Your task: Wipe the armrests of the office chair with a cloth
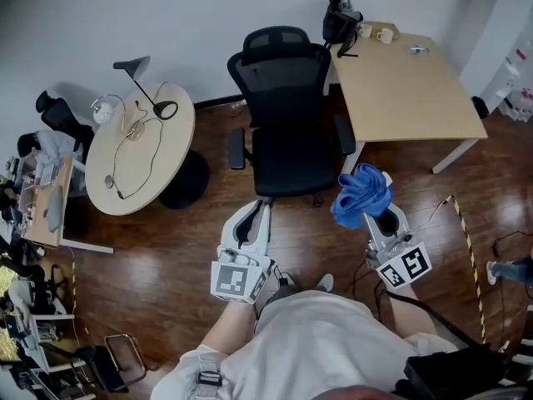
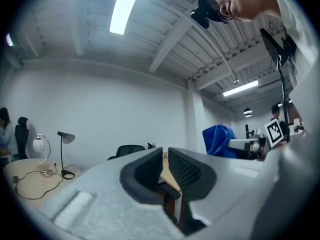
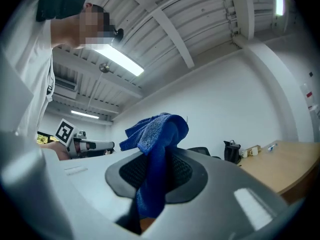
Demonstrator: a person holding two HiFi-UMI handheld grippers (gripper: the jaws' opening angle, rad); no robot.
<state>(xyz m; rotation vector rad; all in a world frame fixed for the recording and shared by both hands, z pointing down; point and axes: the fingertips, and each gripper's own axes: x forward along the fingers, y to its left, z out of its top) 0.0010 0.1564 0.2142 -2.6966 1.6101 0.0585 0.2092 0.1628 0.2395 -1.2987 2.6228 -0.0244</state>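
Note:
A black office chair [image 1: 287, 115] stands in front of me, with one armrest [image 1: 236, 149] on the left and the other armrest [image 1: 345, 135] on the right. My right gripper [image 1: 376, 209] is shut on a bunched blue cloth [image 1: 361, 194], held just right of the chair seat's front; the cloth [image 3: 156, 154] hangs between the jaws in the right gripper view. My left gripper [image 1: 256, 213] points at the seat's front edge, jaws nearly together with nothing between them. The chair's top [image 2: 129, 149] shows far off in the left gripper view.
A round table [image 1: 141, 152] with a desk lamp [image 1: 148, 86] and cables stands left of the chair. A rectangular wooden desk [image 1: 408, 86] with a black bag [image 1: 341, 22] and mugs stands at the right. Yellow-black tape [image 1: 463, 232] marks the wooden floor at right.

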